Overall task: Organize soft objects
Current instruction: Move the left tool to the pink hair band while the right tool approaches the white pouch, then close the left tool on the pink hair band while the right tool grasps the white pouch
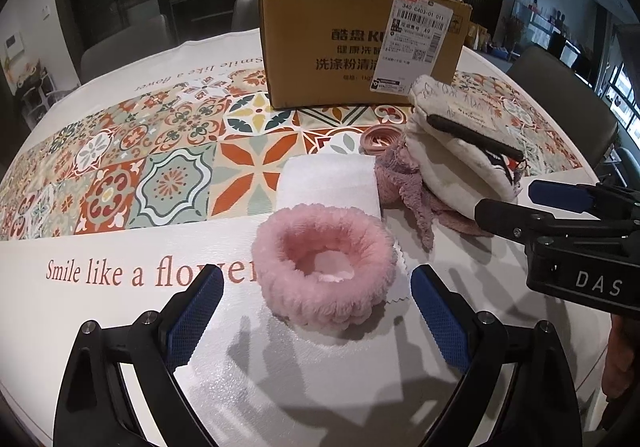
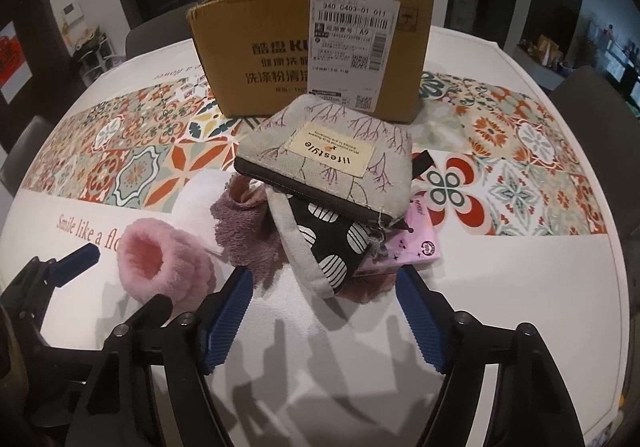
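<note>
A fluffy pink headband ring (image 1: 326, 265) lies on the table just ahead of my open, empty left gripper (image 1: 316, 293); it also shows in the right wrist view (image 2: 160, 261). A white folded towel (image 1: 330, 183) lies behind it. A pile holds a mauve cloth (image 2: 244, 231), a beige "lifestyle" pouch (image 2: 332, 151), a black-and-white pouch (image 2: 328, 243) and a pink tissue pack (image 2: 420, 247). My right gripper (image 2: 324, 295) is open and empty, just before this pile. A cardboard box (image 2: 312, 51) stands behind.
A round table (image 1: 100, 307) with a patterned tile cloth carries everything. A pink ribbon roll (image 1: 380, 139) lies near the box. A white zigzag-edged cloth (image 1: 400, 279) lies under the headband. Chairs (image 1: 560, 95) surround the table.
</note>
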The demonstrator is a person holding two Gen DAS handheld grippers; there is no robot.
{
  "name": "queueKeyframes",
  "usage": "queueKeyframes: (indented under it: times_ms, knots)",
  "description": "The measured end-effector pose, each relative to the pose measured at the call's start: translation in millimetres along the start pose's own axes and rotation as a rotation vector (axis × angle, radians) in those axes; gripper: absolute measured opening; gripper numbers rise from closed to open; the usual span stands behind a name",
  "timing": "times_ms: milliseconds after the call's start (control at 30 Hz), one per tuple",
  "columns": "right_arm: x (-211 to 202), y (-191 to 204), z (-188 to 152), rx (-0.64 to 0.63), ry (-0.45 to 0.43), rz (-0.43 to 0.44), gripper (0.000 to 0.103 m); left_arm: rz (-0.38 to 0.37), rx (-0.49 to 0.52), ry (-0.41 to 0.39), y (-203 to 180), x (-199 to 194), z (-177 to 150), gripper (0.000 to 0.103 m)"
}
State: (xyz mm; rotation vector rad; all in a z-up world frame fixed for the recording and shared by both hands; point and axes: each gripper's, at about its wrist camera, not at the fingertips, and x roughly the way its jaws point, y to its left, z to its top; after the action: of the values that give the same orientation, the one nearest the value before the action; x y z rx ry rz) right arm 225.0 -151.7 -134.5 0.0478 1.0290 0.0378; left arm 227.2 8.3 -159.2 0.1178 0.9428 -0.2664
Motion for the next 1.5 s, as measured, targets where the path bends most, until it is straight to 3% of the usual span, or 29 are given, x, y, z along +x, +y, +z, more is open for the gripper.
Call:
queueKeyframes:
  times_ms: [100,233,367,467,733,1167,1500]
  knots:
    - [6,-2,1,-0.001,0.012,0.011,0.067,0.001,-0.001,0.006,0,5,2,0.094]
    - [10,-2,4,-0.007,0.012,0.016,0.066,-0.007,-0.005,0.017,0,11,4,0.081]
    - [14,-4,6,-0.008,0.015,0.004,0.054,-0.007,-0.006,0.019,-1,13,7,0.073]
    - [17,-6,7,-0.003,0.025,0.008,0.041,-0.011,0.0,0.013,-3,12,8,0.062]
    - [9,-8,5,-0.012,0.0,-0.003,0.025,-0.021,0.017,-0.004,-5,5,9,0.03]
    - [-29,-3,12,-0.059,-0.101,-0.015,0.014,0.002,0.053,-0.143,-9,-34,26,0.026]
    - [-56,0,23,-0.066,-0.177,-0.023,0.014,0.037,0.071,-0.254,-9,-65,45,0.026]
